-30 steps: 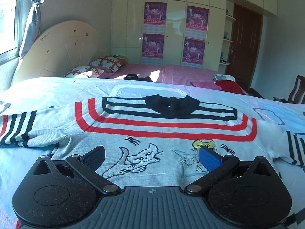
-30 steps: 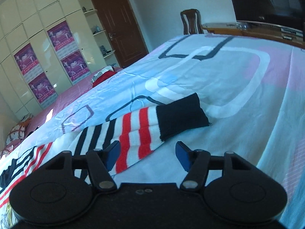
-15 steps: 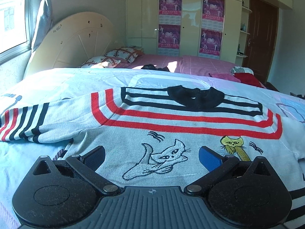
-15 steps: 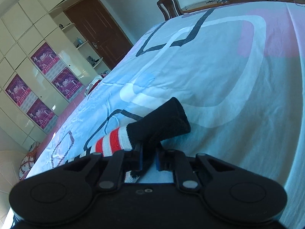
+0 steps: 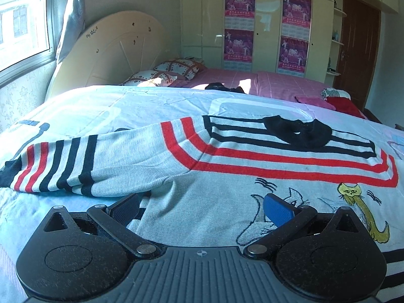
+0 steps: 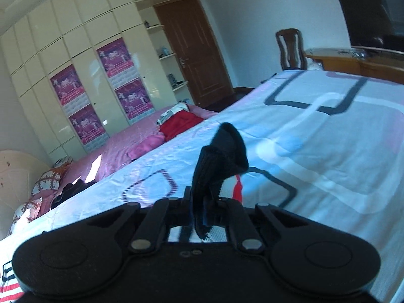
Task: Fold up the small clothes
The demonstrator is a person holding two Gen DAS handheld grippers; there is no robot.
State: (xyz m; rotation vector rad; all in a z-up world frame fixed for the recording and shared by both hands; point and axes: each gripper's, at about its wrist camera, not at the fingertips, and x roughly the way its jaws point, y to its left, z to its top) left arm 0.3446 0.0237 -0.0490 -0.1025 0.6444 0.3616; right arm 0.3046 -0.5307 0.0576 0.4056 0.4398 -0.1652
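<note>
A small grey sweater [image 5: 227,176] with red and black stripes, a black collar [image 5: 298,131] and cat pictures lies flat, face up, on the light blue bedspread [image 5: 101,111]. Its left sleeve [image 5: 75,166] stretches out to the left. My left gripper [image 5: 200,208] is open and hovers just above the sweater's lower left body, under the armpit. My right gripper [image 6: 202,202] is shut on the black cuff [image 6: 222,151] of the other sleeve and holds it lifted above the bedspread [image 6: 328,151].
A second bed with a pink cover [image 5: 277,83], patterned pillows [image 5: 176,68] and a red garment [image 6: 181,123] lies behind. A white wardrobe with posters [image 5: 265,25], a brown door [image 6: 194,58], a chair [image 6: 290,48] and a wooden desk [image 6: 358,60] stand around.
My right gripper closed on the black sleeve cuff and lifted it off the bedspread. My left gripper stayed open and shifted left along the sweater toward the left sleeve.
</note>
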